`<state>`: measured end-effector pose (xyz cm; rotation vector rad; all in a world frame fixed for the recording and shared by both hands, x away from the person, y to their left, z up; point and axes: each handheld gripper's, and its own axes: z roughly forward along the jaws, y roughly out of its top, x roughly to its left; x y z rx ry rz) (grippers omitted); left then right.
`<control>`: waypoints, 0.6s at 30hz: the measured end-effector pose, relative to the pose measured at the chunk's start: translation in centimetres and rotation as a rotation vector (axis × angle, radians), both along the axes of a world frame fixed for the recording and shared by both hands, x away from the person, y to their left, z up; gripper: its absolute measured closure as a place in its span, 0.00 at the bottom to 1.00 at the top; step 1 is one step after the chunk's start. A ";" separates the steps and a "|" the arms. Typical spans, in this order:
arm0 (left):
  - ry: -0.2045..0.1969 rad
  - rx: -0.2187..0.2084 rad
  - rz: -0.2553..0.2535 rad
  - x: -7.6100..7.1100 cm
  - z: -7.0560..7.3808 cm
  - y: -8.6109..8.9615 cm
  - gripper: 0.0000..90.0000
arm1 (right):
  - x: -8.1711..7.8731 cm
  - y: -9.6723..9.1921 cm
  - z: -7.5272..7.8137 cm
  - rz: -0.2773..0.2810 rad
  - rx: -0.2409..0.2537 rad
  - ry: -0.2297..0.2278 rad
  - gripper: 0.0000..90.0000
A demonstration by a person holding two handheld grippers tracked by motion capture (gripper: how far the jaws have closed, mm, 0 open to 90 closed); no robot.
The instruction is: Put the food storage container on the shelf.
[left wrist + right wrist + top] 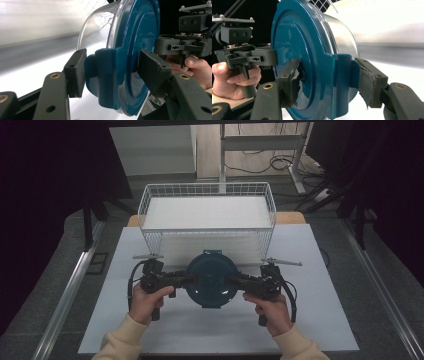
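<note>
Held between both grippers over the near middle of the white table (pixel 310 320): a round container (pixel 211 279) with a dark teal lid and a clear body, seen from the high view just near of the wire basket (pixel 207 210). Lid facing up toward the high camera, with one small tab at its far edge and another at its near edge. Gripped at its left side by the left gripper (pixel 181 280), jaws clamped on a teal latch tab (pixel 107 75) at the lid's rim, one pad (pixel 76 72) against the underside by the clear wall, the other (pixel 153 71) on the lid's top face. Gripped at its right side by the right gripper (pixel 239 281) in the same fashion, jaws clenched on the opposite tab (pixel 342 75), with a frayed, peeling pad (pixel 295 82) pressed to the lid's top and another worn pad (pixel 369 82) on the underside. Whether lifted clear of the table or resting on it: not to be told from these views. Farther out, a hand in a cream sleeve on each gripper's handle, left hand (pixel 145 301) and right hand (pixel 270 310), coming in from the near edge. Beyond the container, the white wire basket standing at the table's far side, lined with white. Around the table, grey floor, dark drapes left and right, and cables at the far right.
</note>
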<state>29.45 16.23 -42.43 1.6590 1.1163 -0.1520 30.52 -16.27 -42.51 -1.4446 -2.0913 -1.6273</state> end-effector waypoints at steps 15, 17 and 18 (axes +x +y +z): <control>-0.015 -0.029 0.015 1.5 2.8 0.4 0.47 | 1.7 0.5 3.4 0.007 -0.020 -0.046 0.44; -0.023 -0.026 0.015 1.8 3.3 0.5 0.47 | 1.9 0.6 3.9 0.006 -0.017 -0.046 0.44; -0.026 -0.026 0.016 1.9 3.5 0.5 0.46 | 2.0 0.6 4.0 0.008 -0.016 -0.051 0.44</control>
